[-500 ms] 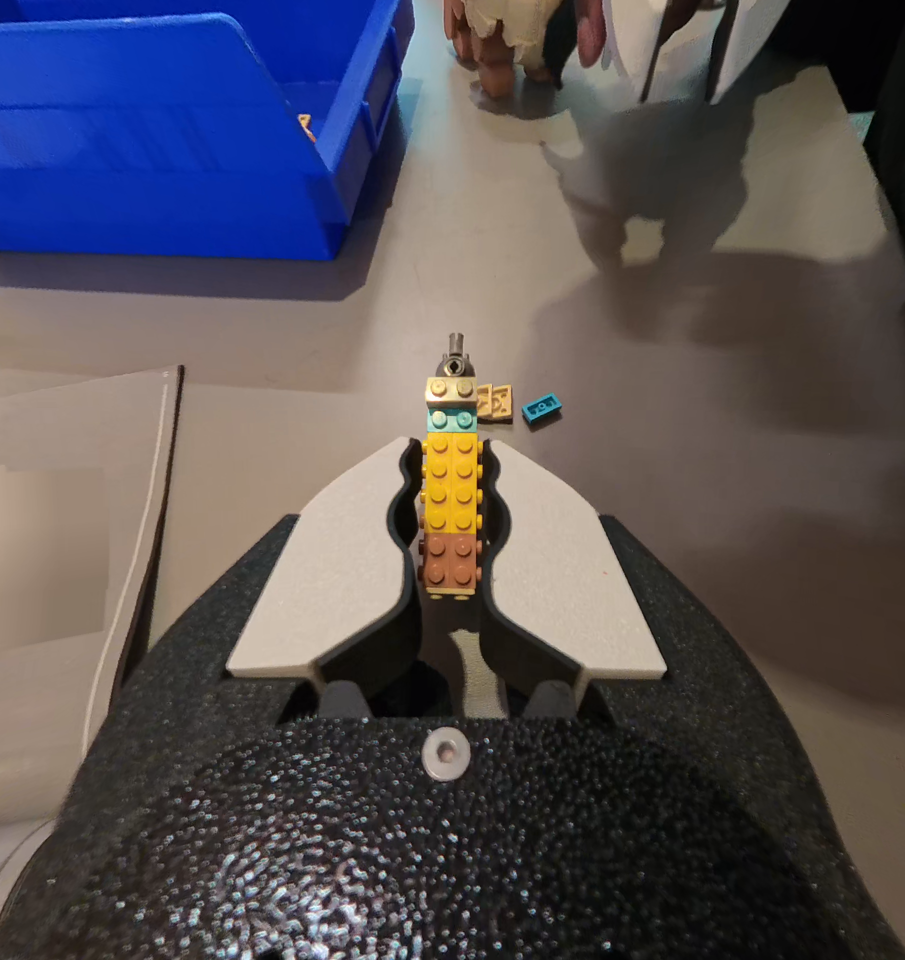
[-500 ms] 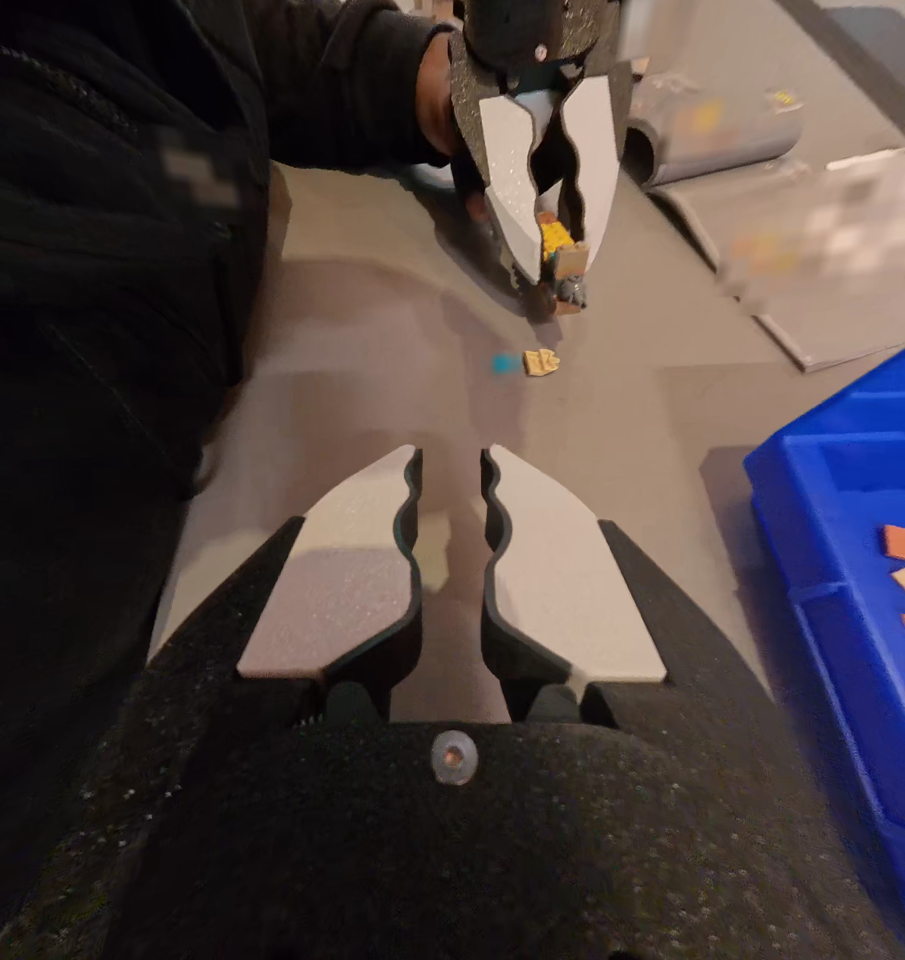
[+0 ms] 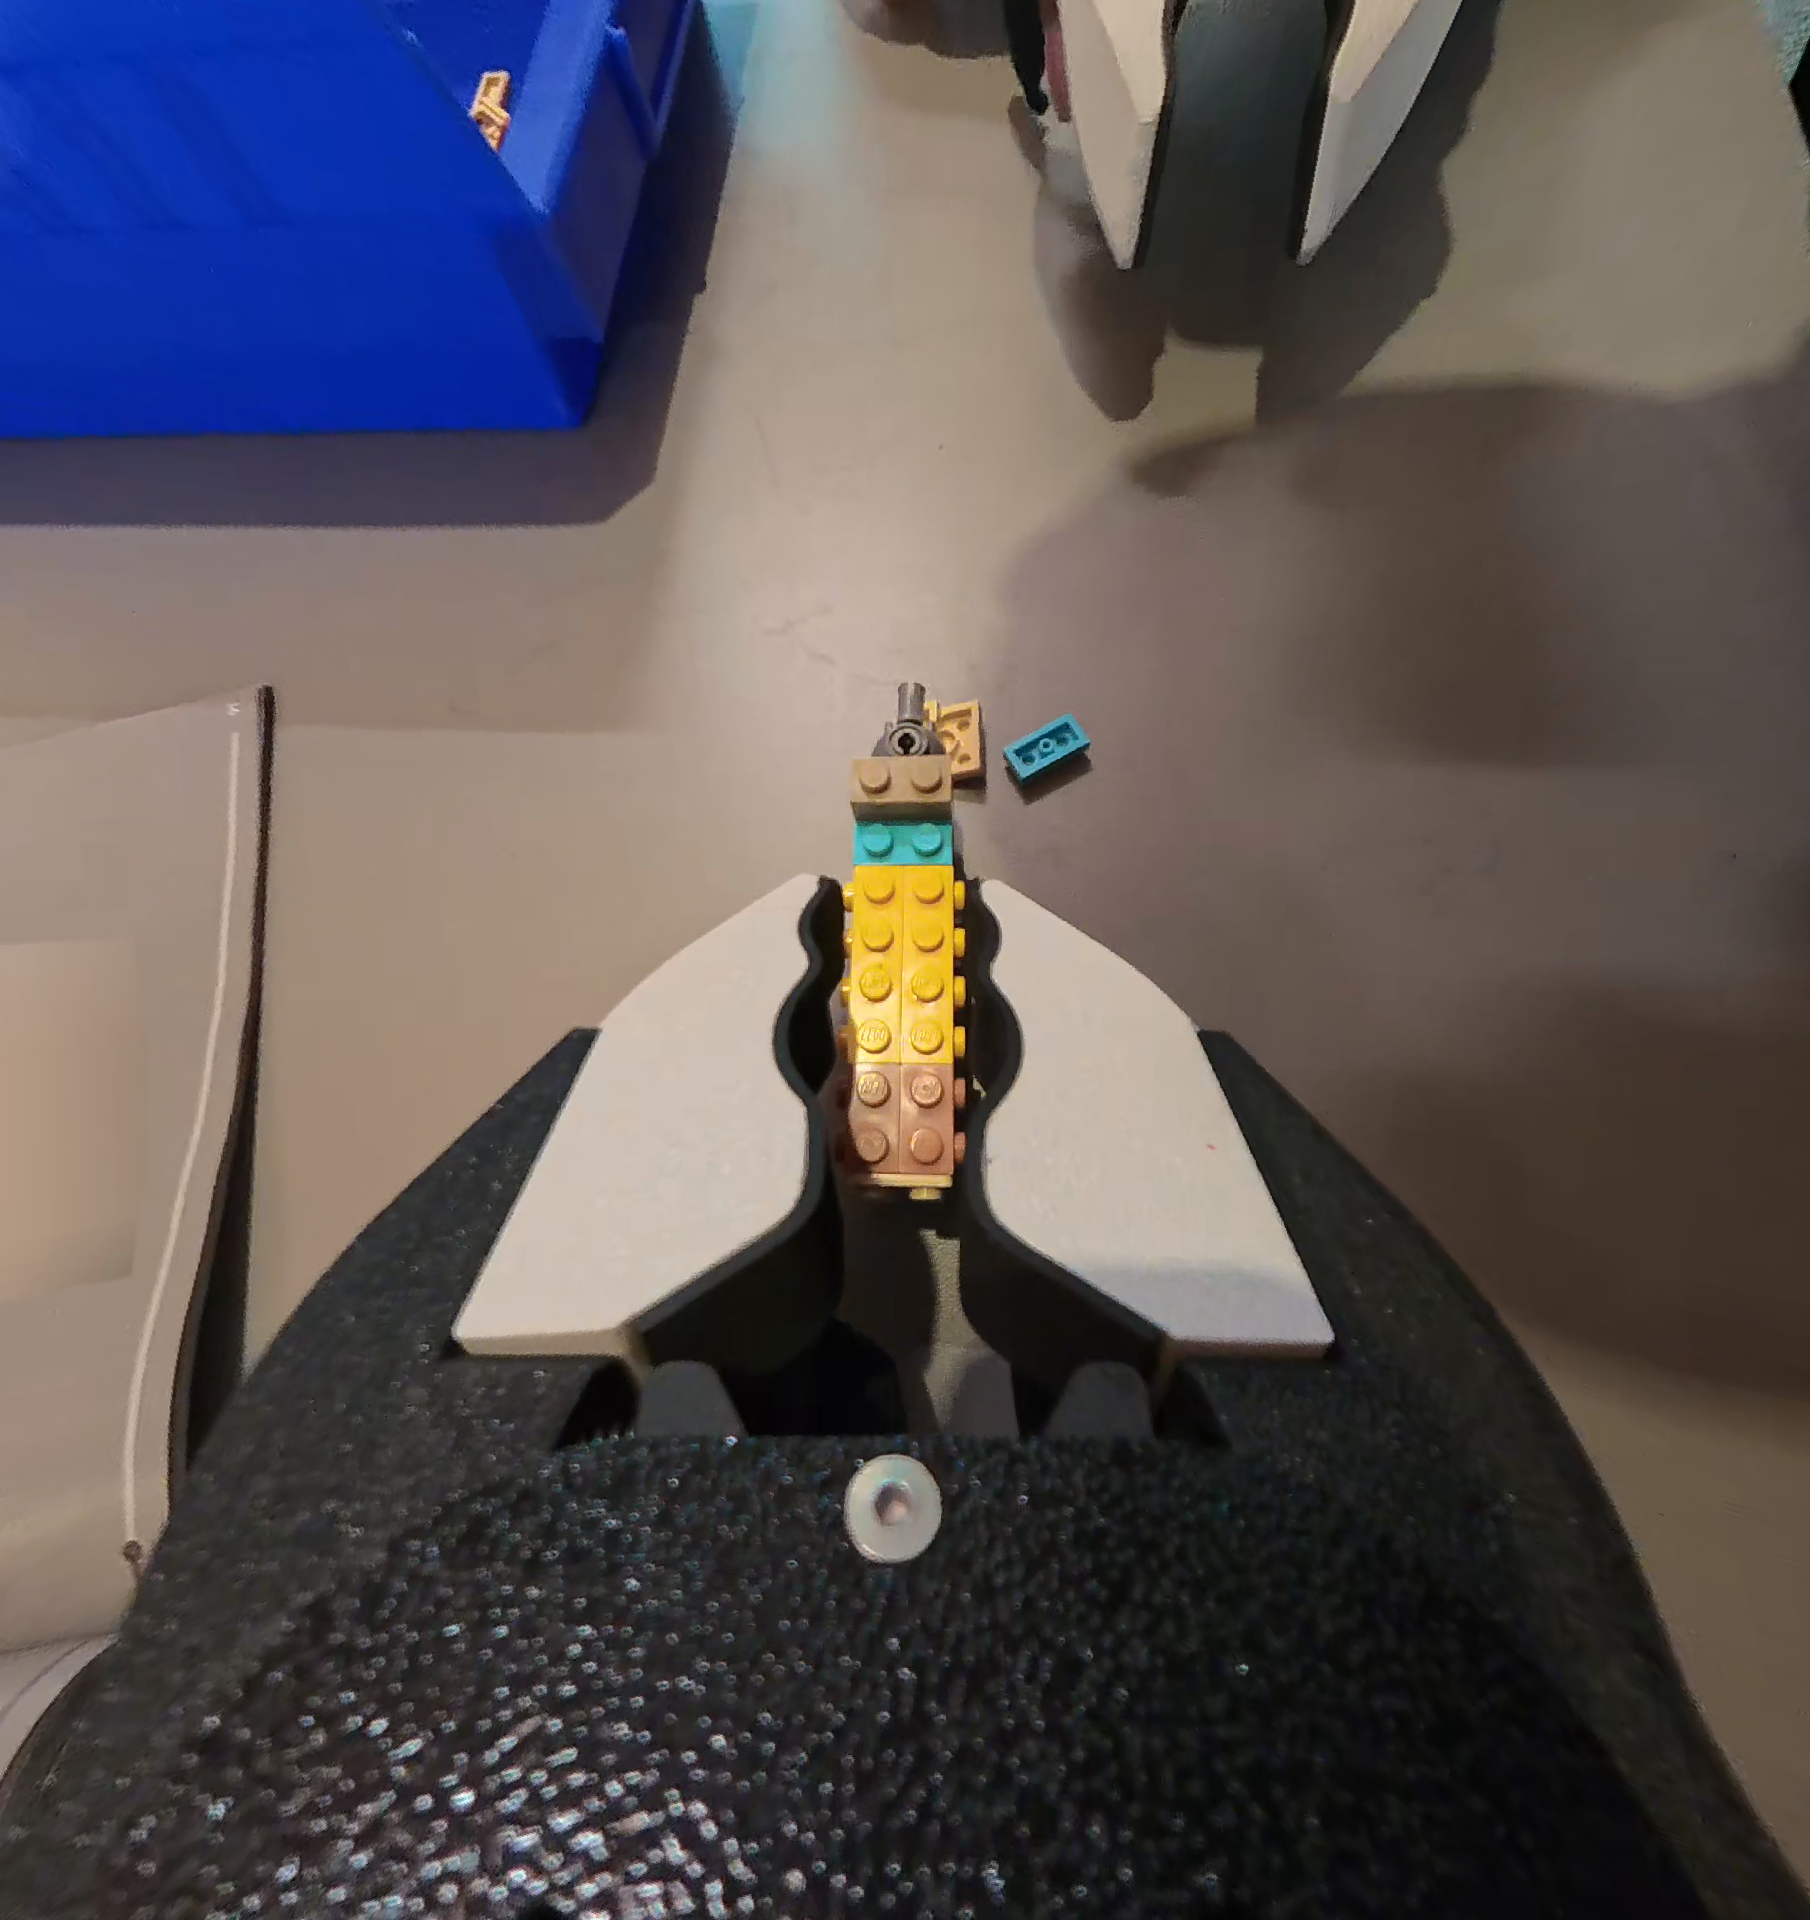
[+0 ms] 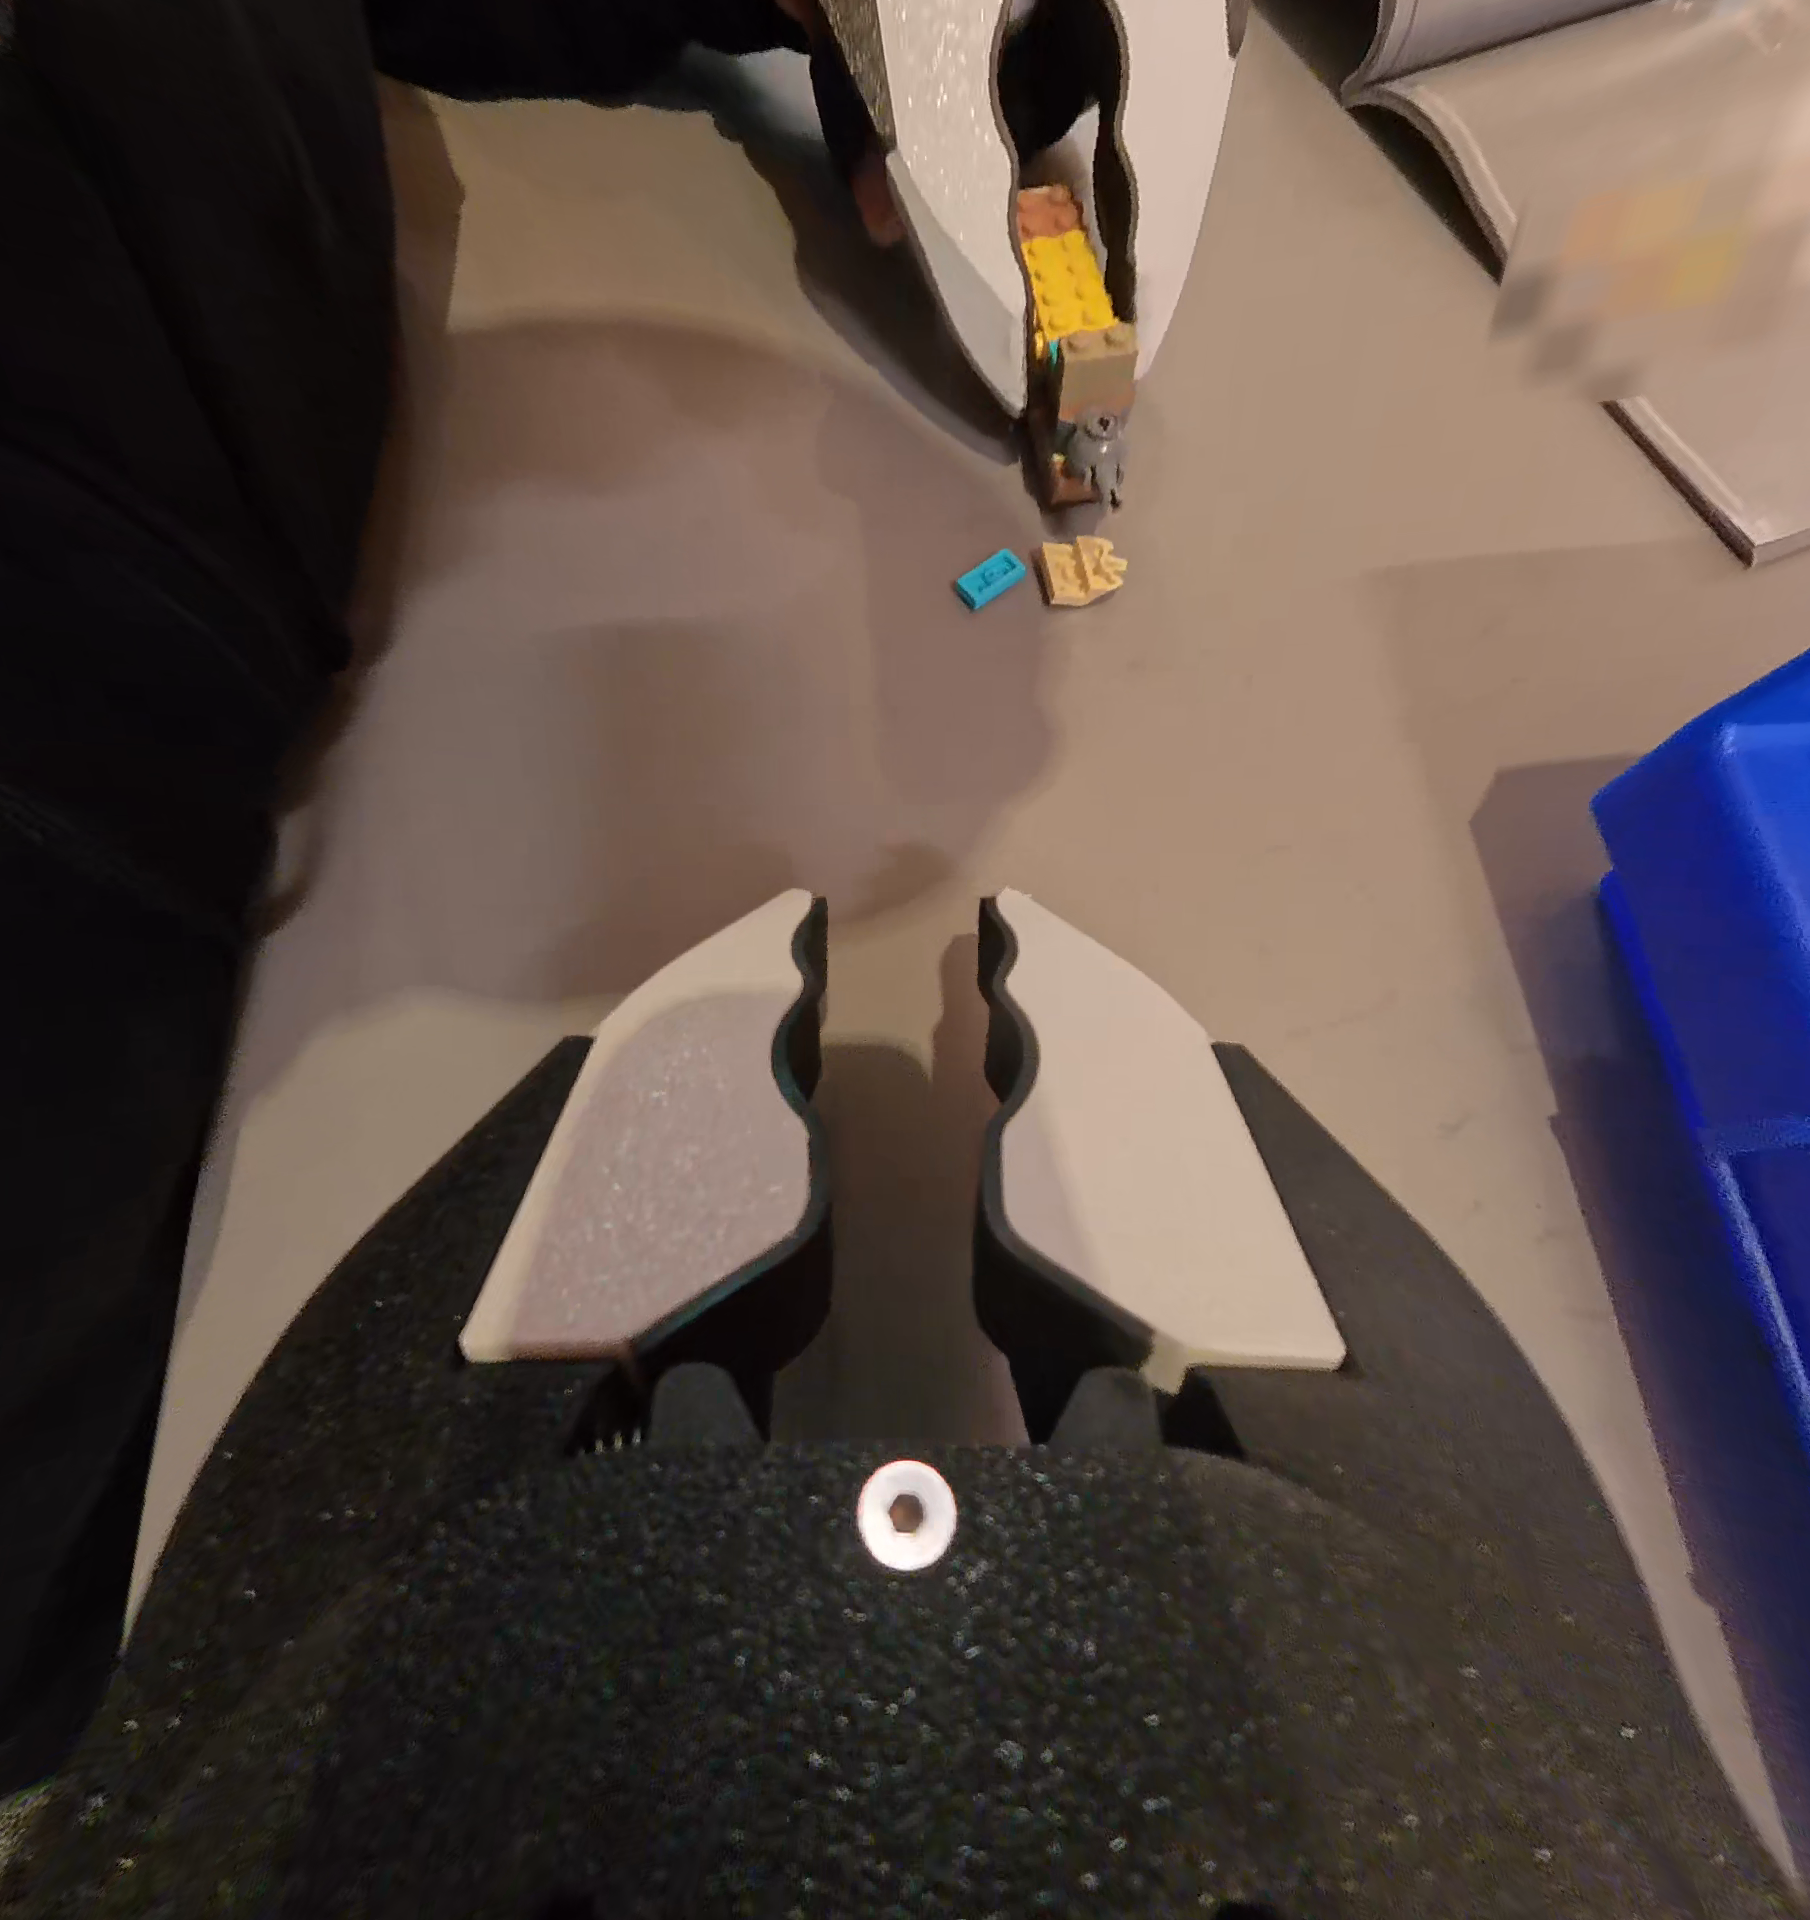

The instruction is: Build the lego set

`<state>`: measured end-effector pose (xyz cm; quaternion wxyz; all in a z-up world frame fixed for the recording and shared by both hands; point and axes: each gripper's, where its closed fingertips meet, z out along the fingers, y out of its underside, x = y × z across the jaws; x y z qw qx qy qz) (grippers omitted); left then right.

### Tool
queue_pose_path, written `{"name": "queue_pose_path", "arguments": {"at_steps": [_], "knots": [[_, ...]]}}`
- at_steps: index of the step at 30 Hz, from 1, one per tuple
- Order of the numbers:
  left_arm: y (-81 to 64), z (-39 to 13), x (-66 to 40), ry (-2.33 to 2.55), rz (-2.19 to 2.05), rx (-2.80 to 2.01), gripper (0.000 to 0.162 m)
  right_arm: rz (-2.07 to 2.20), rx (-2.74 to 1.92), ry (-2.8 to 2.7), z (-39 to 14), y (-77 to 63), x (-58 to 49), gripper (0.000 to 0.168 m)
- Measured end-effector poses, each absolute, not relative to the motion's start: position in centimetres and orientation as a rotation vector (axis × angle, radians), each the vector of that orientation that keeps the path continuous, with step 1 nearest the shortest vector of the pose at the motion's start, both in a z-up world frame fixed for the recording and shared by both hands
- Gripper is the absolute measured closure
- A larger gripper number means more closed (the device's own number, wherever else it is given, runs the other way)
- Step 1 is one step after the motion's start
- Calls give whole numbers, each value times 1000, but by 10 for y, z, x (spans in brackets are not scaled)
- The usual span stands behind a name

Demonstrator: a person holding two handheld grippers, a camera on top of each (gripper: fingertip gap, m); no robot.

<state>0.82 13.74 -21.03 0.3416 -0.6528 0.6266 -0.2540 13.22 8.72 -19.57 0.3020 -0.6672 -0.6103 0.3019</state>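
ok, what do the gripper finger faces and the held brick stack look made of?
Left gripper fingers: matte, grainy light-grey faces, likely printed plastic, with dark wavy liners, possibly rubber. Brick stack: glossy moulded plastic, going by its sharp studs and highlights.

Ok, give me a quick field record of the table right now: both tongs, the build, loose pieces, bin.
left tongs: shut on lego build
lego build: yellow, brown, teal and tan bricks, grey piece at the tip
right tongs: open, empty, facing the build
teal plate: loose on table, beside tan piece
tan piece: loose on table, just off the build's tip
blue bin: at table edge, holds parts
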Motion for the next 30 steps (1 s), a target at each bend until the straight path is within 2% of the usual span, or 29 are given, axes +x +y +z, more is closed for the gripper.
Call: {"name": "queue_pose_path", "arguments": {"at_steps": [9, 23, 30], "knots": [[136, -214, 8, 1655, -642, -1698, 140, 765, -1807, -1662, -210, 87, 134, 138], [131, -221, 9, 1727, -599, -1675, 127, 765, -1843, -1711, -222, 87, 134, 135], [127, -208, 10, 1685, -695, -1597, 110, 793, -1704, -1720, -210, 84, 128, 117]]}}
